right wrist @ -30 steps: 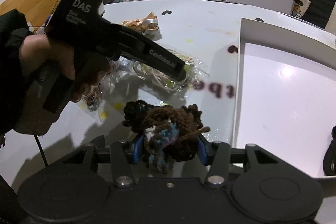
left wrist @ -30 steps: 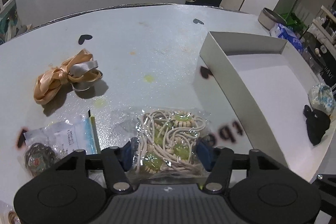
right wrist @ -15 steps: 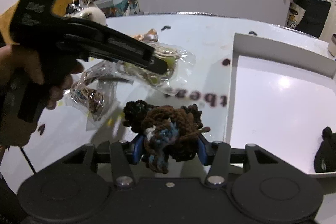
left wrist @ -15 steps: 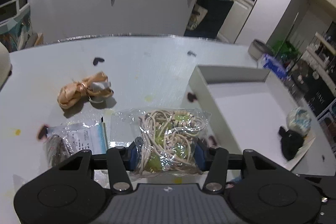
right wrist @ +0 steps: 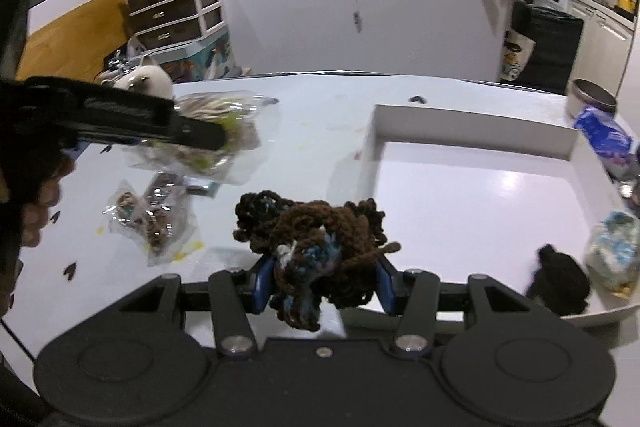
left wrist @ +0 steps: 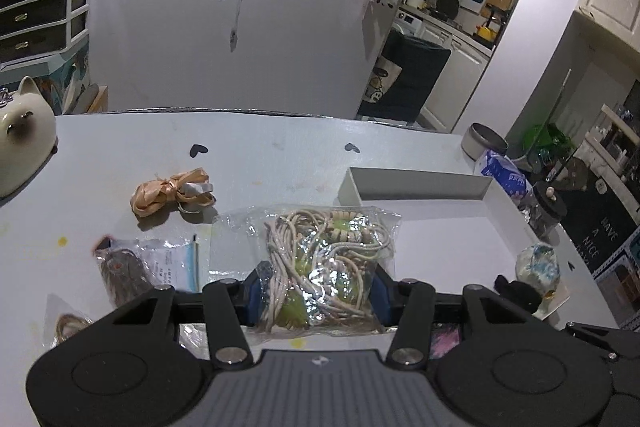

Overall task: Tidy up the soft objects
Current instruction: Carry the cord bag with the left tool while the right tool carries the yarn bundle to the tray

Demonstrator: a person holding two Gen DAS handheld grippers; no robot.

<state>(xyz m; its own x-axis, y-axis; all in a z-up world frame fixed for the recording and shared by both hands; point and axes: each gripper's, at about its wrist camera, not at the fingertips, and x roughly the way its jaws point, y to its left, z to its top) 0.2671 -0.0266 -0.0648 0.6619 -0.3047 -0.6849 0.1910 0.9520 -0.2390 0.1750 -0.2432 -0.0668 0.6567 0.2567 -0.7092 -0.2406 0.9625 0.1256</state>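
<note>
My left gripper (left wrist: 316, 297) is clamped on the bagged cord bundle (left wrist: 326, 259), held above the table (left wrist: 260, 155); my right gripper (right wrist: 324, 285) is clamped on the brown yarn wad (right wrist: 316, 239), beside the white tray (right wrist: 472, 187). Risks — slick plastic may slip from the pads; dangling yarn strands may snag the tray wall.

The cord bag (left wrist: 324, 267) sits between the left gripper (left wrist: 318, 297) fingers, above the table (left wrist: 260, 147). Ahead and left lies the ribbon (left wrist: 170, 191); nearer left, a packet (left wrist: 148, 267). The tray (left wrist: 416, 183) lies ahead to the right. The yarn (right wrist: 316, 247) sits between the right gripper (right wrist: 322, 287) fingers; right of it, in the tray's near corner, a dark piece (right wrist: 560, 279) lies just beside a ball (right wrist: 612, 251).
</note>
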